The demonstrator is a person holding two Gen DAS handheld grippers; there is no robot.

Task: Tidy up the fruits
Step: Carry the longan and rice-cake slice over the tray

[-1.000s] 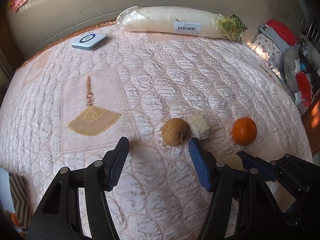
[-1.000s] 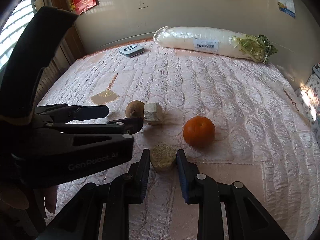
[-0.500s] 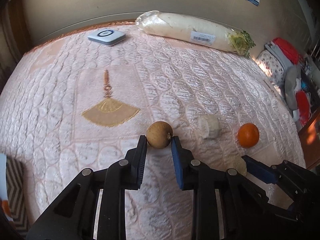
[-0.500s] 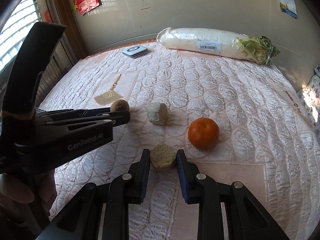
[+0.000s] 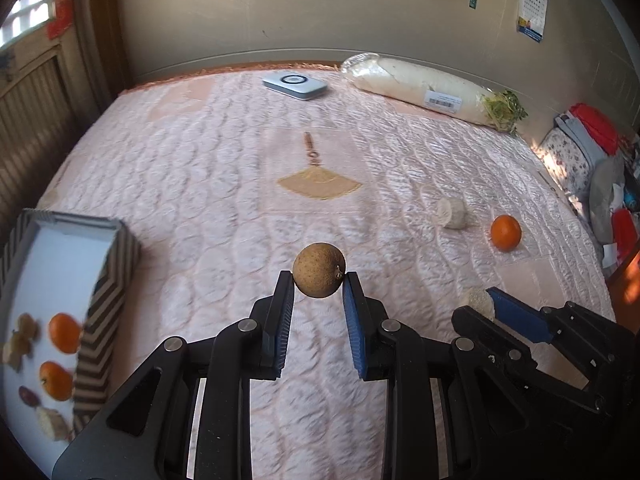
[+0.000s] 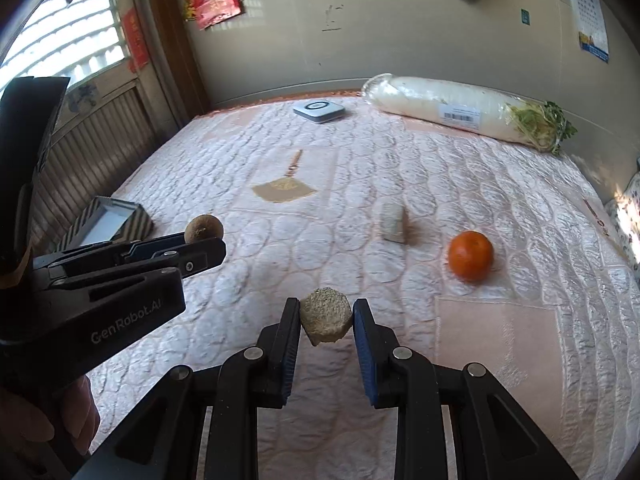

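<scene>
Left gripper (image 5: 319,280) clamped on a brown round fruit (image 5: 319,270), lifted clear of the pink quilt (image 5: 240,160). Right gripper (image 6: 326,314) pinching a pale cut chunk (image 6: 326,321), also raised off the cloth. Off to the left edge, a striped-walled tray (image 5: 108,320) with a white floor: two oranges (image 5: 64,333) inside, plus a dark reddish piece (image 5: 27,395) and several tan bits (image 5: 52,424), blurred, kind not clear. Same tray seen small beyond the left tool in the right view, contents hidden there. Lying loose on the quilt: one orange (image 6: 470,255) and a pale chunk (image 6: 394,224), near each other but apart, both well away from the tray. At the far edge by the wall, a wrapped daikon (image 6: 460,112) and a flat white device (image 6: 319,110). Fan motif (image 5: 319,185) stitched mid-quilt, between the held fruit and the device.
</scene>
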